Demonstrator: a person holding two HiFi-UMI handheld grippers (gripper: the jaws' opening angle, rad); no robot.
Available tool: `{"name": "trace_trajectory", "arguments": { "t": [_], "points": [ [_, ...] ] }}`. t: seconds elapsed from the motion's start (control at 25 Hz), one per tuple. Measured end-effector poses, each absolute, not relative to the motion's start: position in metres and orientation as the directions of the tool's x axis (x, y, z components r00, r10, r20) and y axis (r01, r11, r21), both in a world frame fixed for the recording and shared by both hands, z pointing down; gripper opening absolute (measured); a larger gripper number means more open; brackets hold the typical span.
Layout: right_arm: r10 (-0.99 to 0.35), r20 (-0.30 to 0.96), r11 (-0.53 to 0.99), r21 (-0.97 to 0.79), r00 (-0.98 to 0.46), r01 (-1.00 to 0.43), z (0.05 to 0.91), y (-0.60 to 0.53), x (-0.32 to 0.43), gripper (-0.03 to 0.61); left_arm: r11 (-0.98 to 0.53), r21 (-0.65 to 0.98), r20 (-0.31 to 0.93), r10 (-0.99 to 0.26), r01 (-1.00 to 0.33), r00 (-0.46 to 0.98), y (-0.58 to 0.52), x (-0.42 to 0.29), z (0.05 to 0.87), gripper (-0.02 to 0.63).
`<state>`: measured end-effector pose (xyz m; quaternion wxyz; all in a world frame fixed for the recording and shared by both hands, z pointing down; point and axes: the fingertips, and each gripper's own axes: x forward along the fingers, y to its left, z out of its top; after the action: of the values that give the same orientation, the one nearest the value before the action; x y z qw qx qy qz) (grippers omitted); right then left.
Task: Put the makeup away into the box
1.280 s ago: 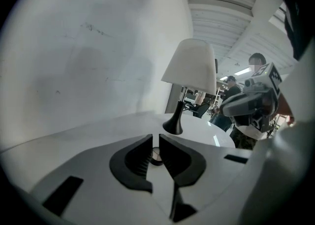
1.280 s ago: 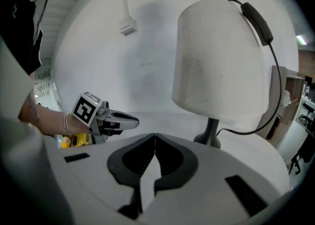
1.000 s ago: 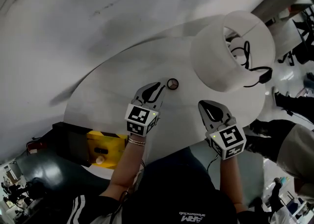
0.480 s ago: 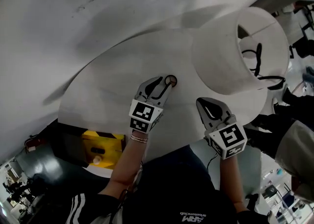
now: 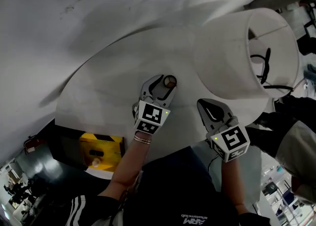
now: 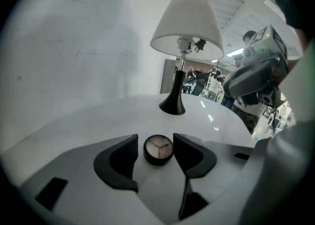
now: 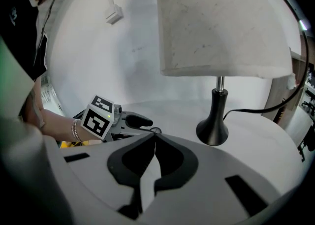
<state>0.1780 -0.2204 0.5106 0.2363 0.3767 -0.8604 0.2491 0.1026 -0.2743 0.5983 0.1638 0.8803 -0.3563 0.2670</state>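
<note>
Risks skidding the compact [image 6: 158,149], between the just-opened left gripper [image 6: 155,143] jaws but unpinched, toward the table [image 6: 93,120] edge by closing off-centre.

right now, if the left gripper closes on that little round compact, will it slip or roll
The compact looks rigid and small, so probably light. Its round dark wall could slip from the pads unless centred. Lying flat on the table, it likely slides, not rolls. The left gripper has just been opening its jaws, with the compact between them, not pressed.
</note>
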Motion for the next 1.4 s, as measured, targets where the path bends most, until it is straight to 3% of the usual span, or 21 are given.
{"name": "trace_trajectory", "arguments": {
  "t": [0.48, 0.92, 1.4],
  "points": [
    [-0.525, 0.618, 0.569, -0.256, -0.585, -0.781, 0.516, -0.222, 0.184, 0.020, -0.747, 0.077, 0.597, -0.496, -0.660, 0.631, -0.277, 0.116, 0.604, 0.244],
    [-0.532, 0.608, 0.557, -0.272, -0.589, -0.784, 0.517, -0.224, 0.184, 0.020, -0.769, -0.043, 0.665, -0.499, -0.638, 0.556, -0.276, 0.119, 0.617, 0.247],
    [-0.539, 0.601, 0.560, -0.267, -0.590, -0.784, 0.513, -0.222, 0.187, 0.020, -0.744, -0.005, 0.643, -0.514, -0.668, 0.568, -0.279, 0.115, 0.608, 0.242]
  ]
}}
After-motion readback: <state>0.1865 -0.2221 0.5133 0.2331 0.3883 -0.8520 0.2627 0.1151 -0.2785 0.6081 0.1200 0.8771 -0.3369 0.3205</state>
